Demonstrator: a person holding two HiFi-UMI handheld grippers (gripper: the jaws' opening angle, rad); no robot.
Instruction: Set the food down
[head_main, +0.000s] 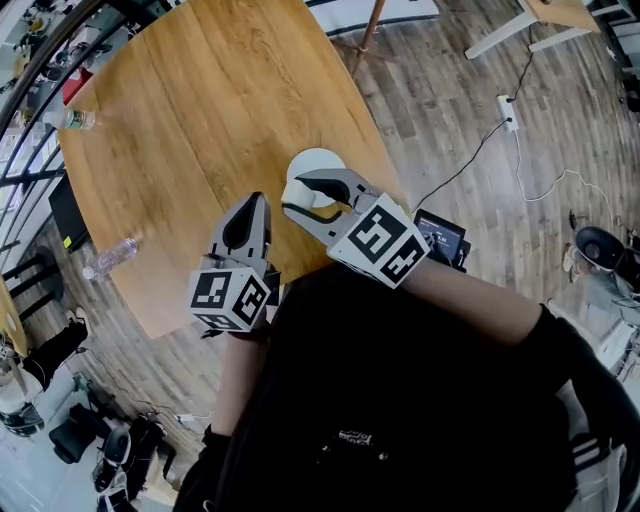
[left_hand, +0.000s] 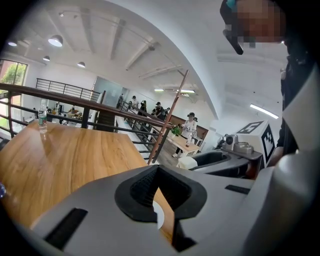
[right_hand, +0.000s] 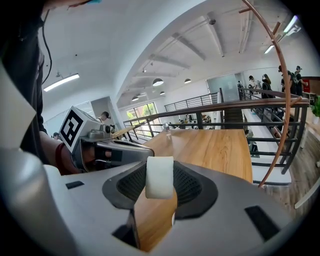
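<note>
Food: small white block, pinched between the jaws of the right gripper. It sits at the jaw tips, over the near edge of the plate. No view shows whether it touches the plate or hangs clear.

Right gripper view: the block stands upright across the gap, with both pads pressed on its sides. Jaws are held partly apart by its width. Wood grain shows through the gap below, and a thin white sliver of plate lies by the lower jaw edge.

Plate: round, white, on the wooden surface near its right edge. The part not covered by the gripper shows plain white.

Left gripper: just beside the right one, on its left, pointing the same way over the surface. Its jaws meet at the tips with nothing between them. A bit of wood and white plate shows through the slit lower down in its own view.

Also on the surface: one bottle at the far left edge, and another lying on its side at the near left edge. Both are well apart from the plate.
</note>
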